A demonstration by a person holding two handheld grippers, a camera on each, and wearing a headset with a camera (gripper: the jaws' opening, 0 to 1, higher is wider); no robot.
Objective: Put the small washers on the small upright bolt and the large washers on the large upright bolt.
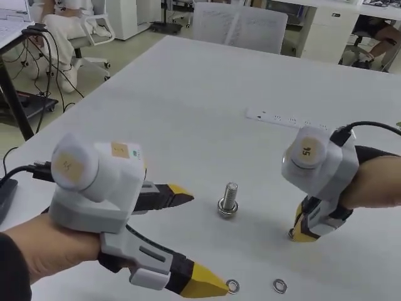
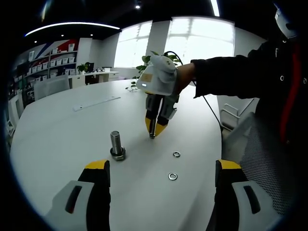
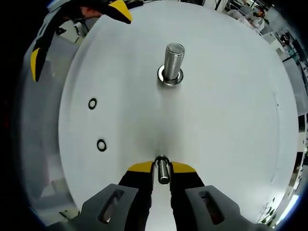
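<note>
The large bolt [image 1: 229, 199] [image 2: 116, 144] [image 3: 172, 62] stands upright mid-table with a metal ring around its base. My right gripper [image 1: 299, 235] [image 3: 162, 166] points down at the table, shut on the small bolt [image 3: 163, 172], whose lower end meets the tabletop. In the left gripper view that right gripper [image 2: 155, 129] stands just right of the large bolt. Two small washers [image 1: 233, 286] [image 1: 279, 286] lie flat near the front edge, the same washers [image 3: 92, 103] [image 3: 101, 145] [image 2: 176, 154] [image 2: 172, 176]. My left gripper [image 1: 205, 242] [image 2: 162, 166] is open and empty, left of the large bolt.
A white power strip [image 1: 285, 119] lies on the white table [image 1: 188, 106] behind the work area. Chairs and a desk with cables stand on the floor beyond the table's far and left edges.
</note>
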